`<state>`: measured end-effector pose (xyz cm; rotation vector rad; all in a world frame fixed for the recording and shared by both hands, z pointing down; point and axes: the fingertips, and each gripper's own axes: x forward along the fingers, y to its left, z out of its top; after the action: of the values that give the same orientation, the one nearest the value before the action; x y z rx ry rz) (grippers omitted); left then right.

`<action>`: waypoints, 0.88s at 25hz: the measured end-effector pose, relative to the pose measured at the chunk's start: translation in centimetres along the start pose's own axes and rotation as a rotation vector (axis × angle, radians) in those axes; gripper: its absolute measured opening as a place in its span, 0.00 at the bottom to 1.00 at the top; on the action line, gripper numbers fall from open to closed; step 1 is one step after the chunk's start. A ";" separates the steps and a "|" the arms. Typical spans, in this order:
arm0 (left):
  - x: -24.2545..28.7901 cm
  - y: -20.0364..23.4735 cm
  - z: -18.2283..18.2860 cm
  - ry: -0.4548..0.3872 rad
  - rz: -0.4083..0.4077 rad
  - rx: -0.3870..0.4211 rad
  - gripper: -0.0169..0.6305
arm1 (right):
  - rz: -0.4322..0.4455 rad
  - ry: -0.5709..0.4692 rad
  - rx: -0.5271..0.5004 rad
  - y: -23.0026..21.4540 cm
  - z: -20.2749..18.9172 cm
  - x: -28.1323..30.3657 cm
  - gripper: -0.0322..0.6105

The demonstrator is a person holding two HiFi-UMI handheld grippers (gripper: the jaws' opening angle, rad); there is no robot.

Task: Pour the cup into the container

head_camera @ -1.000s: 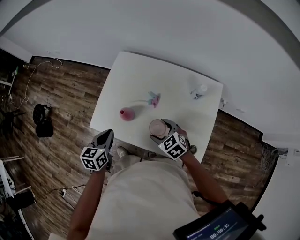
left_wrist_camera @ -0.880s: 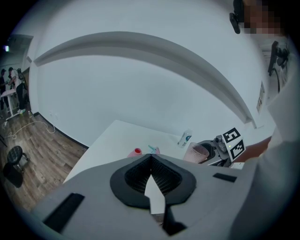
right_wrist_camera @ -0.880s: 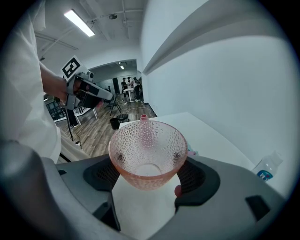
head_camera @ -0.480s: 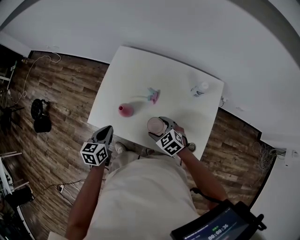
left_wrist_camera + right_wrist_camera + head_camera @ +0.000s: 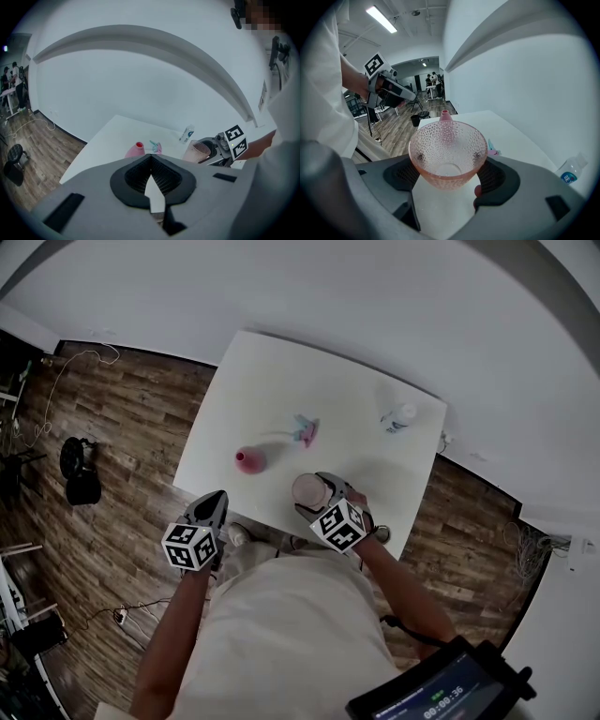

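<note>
Likely an open office or lab: wood-plank floor (image 5: 122, 427) around the white table (image 5: 309, 381), ceiling strip light (image 5: 382, 18) and people (image 5: 433, 79) standing beyond it.

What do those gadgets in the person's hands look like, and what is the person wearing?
Both are grey plastic tools. The left gripper and the right gripper each have two jaws lined with black ribbed pads. Each carries a white cube printed with black square markers. The person wears a cream top, with forearms bare.
</note>
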<state>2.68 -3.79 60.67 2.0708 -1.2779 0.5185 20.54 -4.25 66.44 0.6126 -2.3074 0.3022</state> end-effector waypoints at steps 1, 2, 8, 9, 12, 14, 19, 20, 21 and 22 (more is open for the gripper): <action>0.1 0.0 0.0 0.002 -0.001 0.002 0.04 | -0.002 0.001 0.001 -0.1 0.0 0.0 0.62; 0.1 0.1 -0.1 0.004 -0.002 0.003 0.04 | -0.004 0.001 0.002 -0.1 -0.1 0.1 0.62; 0.2 0.3 -0.4 0.021 -0.005 0.013 0.04 | -0.010 0.005 0.013 -0.2 -0.3 0.2 0.62; 0.2 0.4 -0.5 0.024 -0.005 0.014 0.04 | -0.012 0.006 0.016 -0.2 -0.3 0.3 0.62; 0.1 0.6 -0.8 0.034 -0.006 0.017 0.04 | -0.018 0.008 0.023 -0.3 -0.4 0.6 0.62; 0.1 0.8 -1.1 0.043 -0.005 0.021 0.04 | -0.019 0.007 0.024 -0.3 -0.4 0.8 0.62; -0.1 1.5 -1.7 0.064 0.000 0.026 0.04 | -0.020 0.002 0.038 -0.4 0.0 1.1 0.62; -0.1 1.6 -1.7 0.066 0.000 0.028 0.04 | -0.021 0.001 0.039 -0.4 0.1 1.2 0.62; -0.1 1.6 -1.8 0.070 -0.001 0.030 0.04 | -0.021 0.001 0.039 -0.5 0.2 1.4 0.62; -0.1 1.7 -1.9 0.073 -0.002 0.032 0.04 | -0.021 0.002 0.039 -0.5 0.2 1.5 0.62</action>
<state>1.12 -2.88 62.50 2.0595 -1.2329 0.6120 19.77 -5.24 67.37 0.6554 -2.2966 0.3380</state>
